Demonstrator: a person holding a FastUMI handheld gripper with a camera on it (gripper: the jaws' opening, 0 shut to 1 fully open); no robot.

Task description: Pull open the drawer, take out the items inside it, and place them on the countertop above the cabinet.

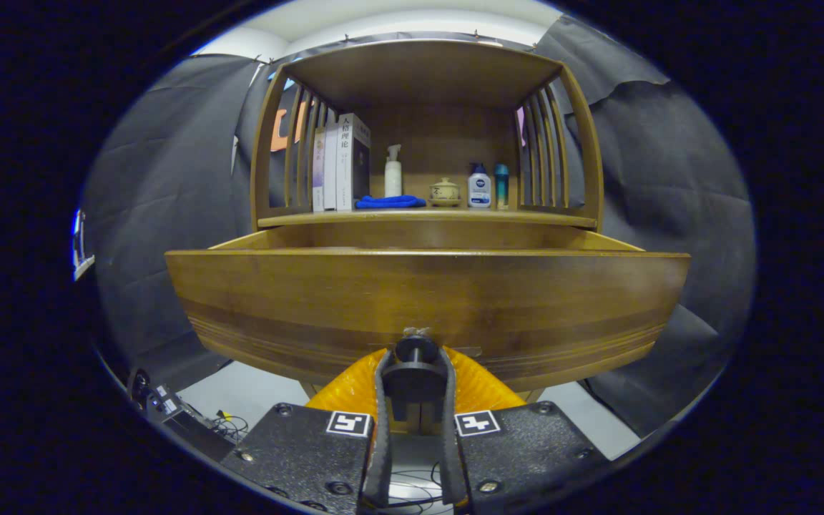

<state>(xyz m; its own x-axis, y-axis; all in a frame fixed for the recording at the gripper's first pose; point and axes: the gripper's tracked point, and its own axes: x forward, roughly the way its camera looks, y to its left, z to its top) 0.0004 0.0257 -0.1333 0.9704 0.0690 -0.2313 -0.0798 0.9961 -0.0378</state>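
Tool (415,372): both fingers are closed on the small dark round knob (415,349) at the lower middle of the drawer front, one finger on each side of it.

Drawer: the wide brown wooden drawer (426,300) stands pulled well out of the cabinet, its front panel directly ahead of the fingers and its side walls running back to the cabinet body. The opening step is judged done or nearly so.

Contents: the drawer's interior lies above and beyond the front panel and cannot be seen from this angle; what it holds cannot be told.

Worktop (426,217): beyond and above the drawer, the wooden cabinet top already carries upright books (340,164), a white spray bottle (393,172), a folded blue cloth (389,202), a small lidded ceramic pot (445,192) and two small bottles (488,186).

Remaining, by judgement: release the knob, lift out the items, set them on the worktop.
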